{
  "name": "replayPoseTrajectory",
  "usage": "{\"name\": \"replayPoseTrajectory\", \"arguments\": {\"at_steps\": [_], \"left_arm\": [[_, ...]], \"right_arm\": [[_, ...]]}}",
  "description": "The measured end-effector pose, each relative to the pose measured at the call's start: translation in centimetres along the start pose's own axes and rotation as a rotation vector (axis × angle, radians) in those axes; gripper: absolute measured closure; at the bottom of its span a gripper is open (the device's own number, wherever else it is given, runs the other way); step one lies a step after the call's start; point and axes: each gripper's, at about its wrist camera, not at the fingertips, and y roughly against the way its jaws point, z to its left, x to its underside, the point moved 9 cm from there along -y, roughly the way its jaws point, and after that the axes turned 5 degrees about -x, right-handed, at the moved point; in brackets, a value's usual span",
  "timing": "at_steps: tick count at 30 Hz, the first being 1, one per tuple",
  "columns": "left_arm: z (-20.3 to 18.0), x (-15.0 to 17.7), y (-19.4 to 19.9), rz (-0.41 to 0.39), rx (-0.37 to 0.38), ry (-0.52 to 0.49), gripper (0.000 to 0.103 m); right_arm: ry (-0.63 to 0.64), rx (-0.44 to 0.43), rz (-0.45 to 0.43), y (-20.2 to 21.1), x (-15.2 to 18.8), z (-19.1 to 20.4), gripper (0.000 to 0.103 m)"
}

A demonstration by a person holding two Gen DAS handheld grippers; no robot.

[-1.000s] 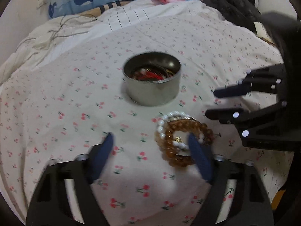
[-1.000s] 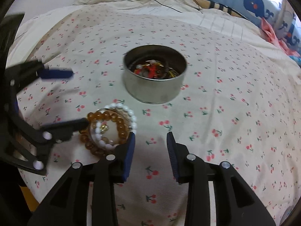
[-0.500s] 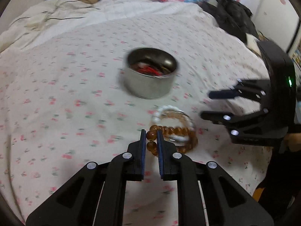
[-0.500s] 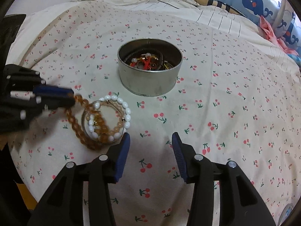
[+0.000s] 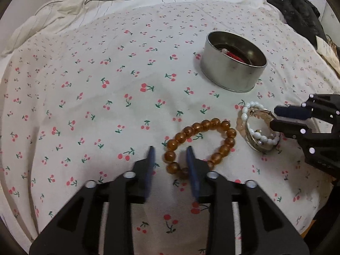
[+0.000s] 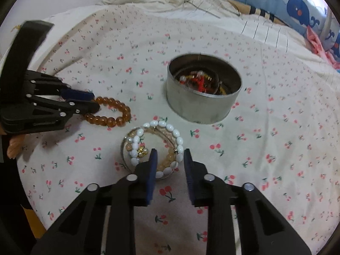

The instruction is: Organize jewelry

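Since the earlier pictures the amber bead bracelet (image 5: pixel 200 143) had been dragged out of the pile and lay on the cherry-print sheet (image 5: pixel 106 97), just beside the white bead bracelet (image 6: pixel 157 146) and the gold bangle (image 5: pixel 258 146) under it. The left tongs (image 5: pixel 170 159) had just been opening; their pads straddled the near beads with gaps showing, so nothing was clamped. The right tongs (image 6: pixel 169 159) had just been closing, apart around the near rim of the white bracelet, not yet pressing on it as far as the pictures showed. The metal tin (image 6: pixel 203 97), already holding jewelry, stood near, beyond both. The risk I judged: closing on round beads could squirt them sideways, or the right pads could catch the bangle too and lift a tangled stack that would drop short of the tin.
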Motion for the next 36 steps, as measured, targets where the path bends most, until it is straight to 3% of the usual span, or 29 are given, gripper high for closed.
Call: {"name": "replayPoseTrajectory", "arguments": {"at_steps": [1, 3, 10, 16, 20, 22, 23, 25, 26, 30, 32, 36], "left_arm": [[0.2, -0.1, 0.0, 0.000, -0.007, 0.007, 0.062], [0.6, -0.2, 0.1, -0.001, -0.006, 0.027, 0.054], [0.8, -0.2, -0.4, 0.009, -0.025, 0.039, 0.044], [0.8, -0.1, -0.8, 0.011, -0.041, 0.041, 0.034], [0.8, 0.1, -0.7, 0.009, -0.042, 0.044, 0.031], [0.7, 0.2, -0.7, 0.009, -0.043, 0.038, 0.030], [0.7, 0.2, -0.7, 0.008, -0.043, 0.035, 0.030], [0.6, 0.2, -0.6, 0.009, -0.039, 0.038, 0.030], [0.7, 0.2, -0.7, 0.009, -0.038, 0.040, 0.030], [0.5, 0.3, -0.7, 0.009, -0.040, 0.036, 0.029], [0.5, 0.3, -0.8, 0.010, -0.040, 0.035, 0.028], [0.4, 0.3, -0.9, 0.012, -0.039, 0.037, 0.027]], "right_arm": [[-0.001, 0.002, 0.000, -0.2, 0.0, 0.0, 0.087], [-0.005, 0.008, -0.013, 0.1, -0.1, -0.1, 0.100], [-0.038, -0.009, -0.106, 3.7, -1.1, -0.9, 0.102], [-0.070, -0.059, -0.066, 2.9, -0.2, -1.3, 0.101], [-0.022, -0.029, -0.034, 1.4, -0.2, 0.1, 0.101], [-0.012, -0.020, -0.027, 0.9, -0.2, 0.3, 0.078], [-0.015, -0.014, -0.040, 0.9, -0.3, 0.3, 0.048], [-0.010, -0.006, -0.065, 1.1, -0.6, 0.2, 0.045], [-0.012, -0.006, -0.062, 1.0, -0.7, 0.2, 0.046], [-0.035, -0.008, -0.050, 0.4, -0.7, -0.6, 0.065], [-0.030, -0.012, -0.035, -0.3, -0.6, -0.5, 0.069], [0.012, 0.018, -0.024, -0.4, -0.4, -0.1, 0.096]]}}
